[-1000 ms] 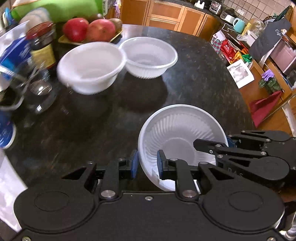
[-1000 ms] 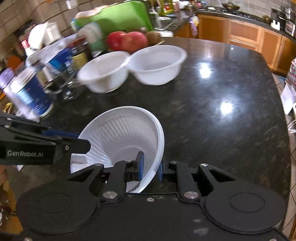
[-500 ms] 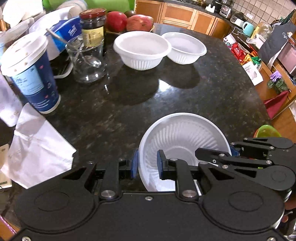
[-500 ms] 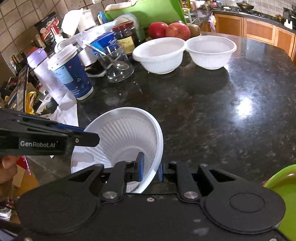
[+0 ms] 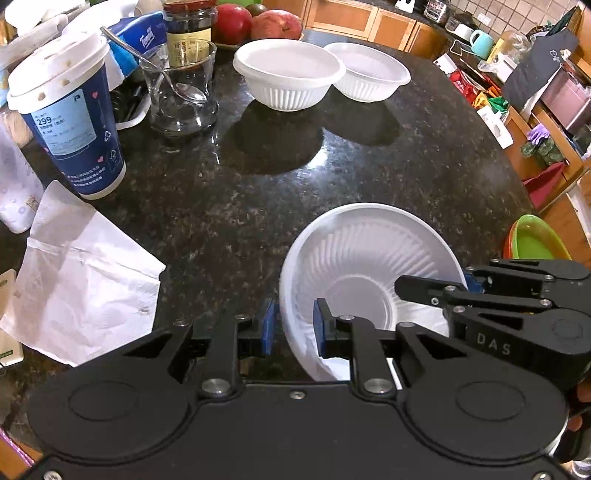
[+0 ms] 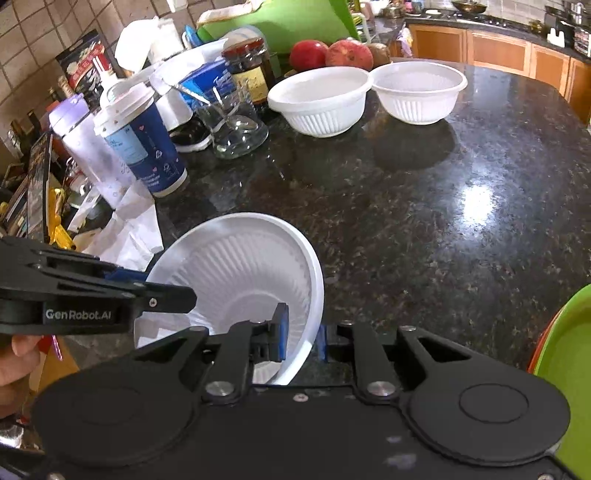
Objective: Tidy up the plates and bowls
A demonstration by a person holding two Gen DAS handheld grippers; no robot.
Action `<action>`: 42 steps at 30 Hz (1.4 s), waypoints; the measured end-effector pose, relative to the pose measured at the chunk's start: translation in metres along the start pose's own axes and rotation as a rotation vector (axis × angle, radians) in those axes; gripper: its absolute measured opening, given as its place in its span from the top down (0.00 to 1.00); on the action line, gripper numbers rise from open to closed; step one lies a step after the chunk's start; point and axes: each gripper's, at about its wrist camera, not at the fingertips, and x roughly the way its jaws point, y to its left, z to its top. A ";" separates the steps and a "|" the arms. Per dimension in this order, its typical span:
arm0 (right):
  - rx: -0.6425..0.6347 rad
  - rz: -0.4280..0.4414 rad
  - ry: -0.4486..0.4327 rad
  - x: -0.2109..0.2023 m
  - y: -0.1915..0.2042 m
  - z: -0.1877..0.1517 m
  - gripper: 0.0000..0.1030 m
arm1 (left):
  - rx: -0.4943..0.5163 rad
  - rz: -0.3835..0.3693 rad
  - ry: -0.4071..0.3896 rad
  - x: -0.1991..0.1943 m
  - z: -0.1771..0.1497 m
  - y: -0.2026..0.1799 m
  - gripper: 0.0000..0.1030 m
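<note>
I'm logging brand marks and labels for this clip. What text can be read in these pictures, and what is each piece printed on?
"GenRobot.AI": side of the left gripper, seen from the right wrist.
"DAS": body of the right gripper, seen from the left wrist.
"299": white label on the blue paper cup; the smaller print under it is too small to read.
"Tempo", roughly: blue tissue pack, partly blurred.
Jar label and the boxes by the tiled wall: unreadable.

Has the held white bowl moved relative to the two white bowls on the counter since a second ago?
Yes. The held bowl, gripped by both hand-held grippers, has pulled back toward the counter's near edge; the two resting bowls now sit much farther up the left wrist view.
</note>
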 end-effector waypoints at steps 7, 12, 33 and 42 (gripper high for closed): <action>0.027 -0.045 -0.068 -0.015 -0.001 -0.001 0.75 | 0.010 -0.001 -0.041 -0.010 0.000 0.006 0.74; 0.042 -0.068 -0.117 -0.026 0.000 -0.002 0.74 | 0.031 -0.002 -0.072 -0.017 0.002 0.008 0.74; 0.099 -0.142 -0.342 -0.092 0.017 0.023 0.69 | 0.083 0.067 -0.220 -0.039 0.049 0.020 0.74; 0.054 -0.142 -0.348 -0.101 0.003 0.061 0.69 | 0.060 0.151 -0.226 -0.034 0.076 0.014 0.74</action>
